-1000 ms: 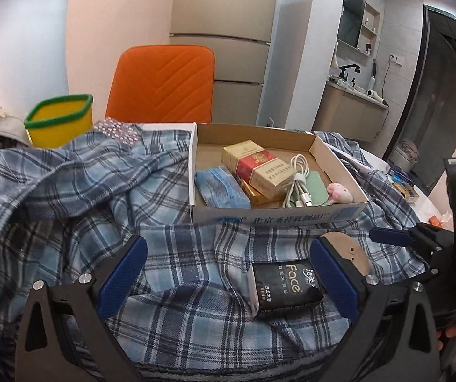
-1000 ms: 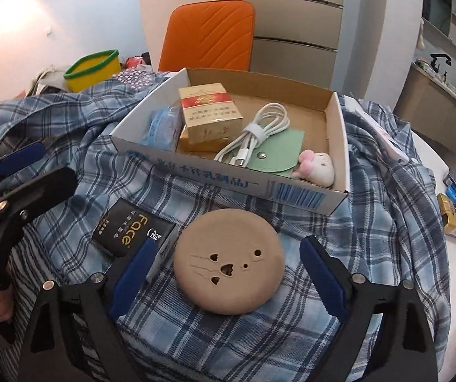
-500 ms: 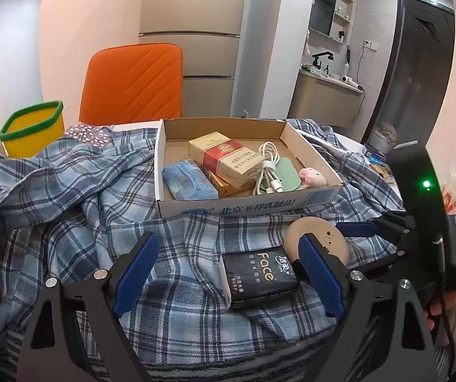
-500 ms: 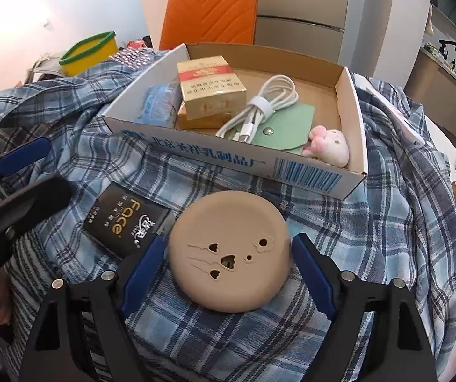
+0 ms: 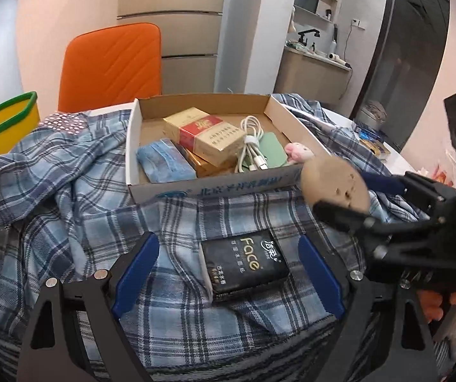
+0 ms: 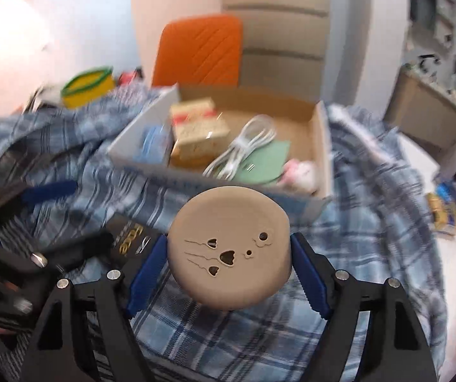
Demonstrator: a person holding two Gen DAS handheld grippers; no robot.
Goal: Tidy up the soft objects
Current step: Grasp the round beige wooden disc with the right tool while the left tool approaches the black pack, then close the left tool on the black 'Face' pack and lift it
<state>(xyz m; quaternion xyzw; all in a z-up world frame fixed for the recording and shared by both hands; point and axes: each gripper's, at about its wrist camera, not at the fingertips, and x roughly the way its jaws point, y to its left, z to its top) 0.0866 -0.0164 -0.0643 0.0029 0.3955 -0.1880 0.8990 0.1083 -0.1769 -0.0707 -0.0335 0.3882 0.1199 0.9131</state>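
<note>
A black "Face" tissue pack lies on the blue plaid shirt. My left gripper straddles it, open, with a gap between each blue pad and the pack. My right gripper has its jaws closing on a round tan pad with small cut-outs. Both blue pads press its sides and it hangs above the shirt. From the left wrist, that tan pad shows at the right, in front of the cardboard box. The box holds a blue mask pack, cigarette packs, a white cable, a green pouch and a pink plush.
An orange chair stands behind the box. A yellow bin with a green rim sits at the far left. Small packets lie on the white table to the right of the shirt. The shirt is bunched in folds at the left.
The right gripper's pads have come in onto the tan pad and raised it off the shirt toward the box. The left gripper's jaws have narrowed around the black pack.
</note>
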